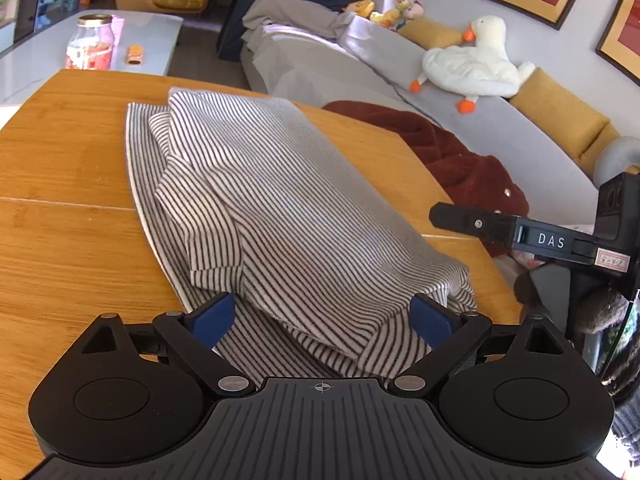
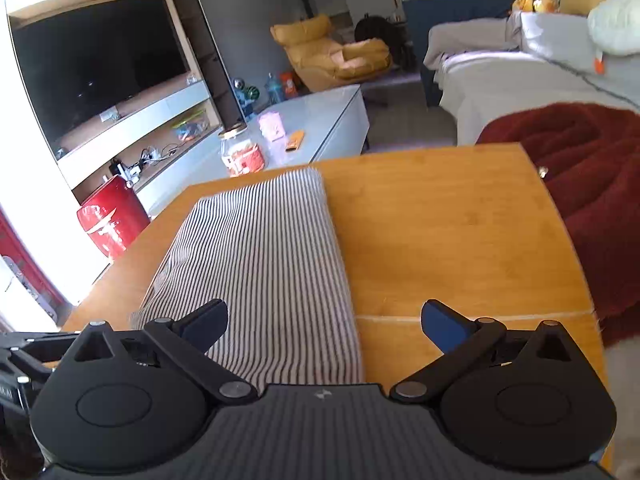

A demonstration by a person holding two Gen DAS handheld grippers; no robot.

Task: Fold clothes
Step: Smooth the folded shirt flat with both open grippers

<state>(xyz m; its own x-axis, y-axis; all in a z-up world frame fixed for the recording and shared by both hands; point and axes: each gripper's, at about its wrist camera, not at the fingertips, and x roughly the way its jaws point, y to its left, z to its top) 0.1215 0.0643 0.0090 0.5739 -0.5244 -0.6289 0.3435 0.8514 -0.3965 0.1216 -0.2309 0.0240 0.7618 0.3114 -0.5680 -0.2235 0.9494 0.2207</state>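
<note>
Wooden desk [image 1: 72, 168] in a living room. Our left tool [image 1: 322, 318] is spread wide around the striped garment's [image 1: 256, 200] near edge; right tool [image 2: 324, 322] spread above it. Red blanket [image 2: 584, 184] beyond on sofa.

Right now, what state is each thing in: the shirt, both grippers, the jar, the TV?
striped shirt: partly folded, flat on the table
left gripper: jaws open, straddling the shirt's near edge
right gripper: jaws open, holding nothing
jar: lid on
TV: off
</note>
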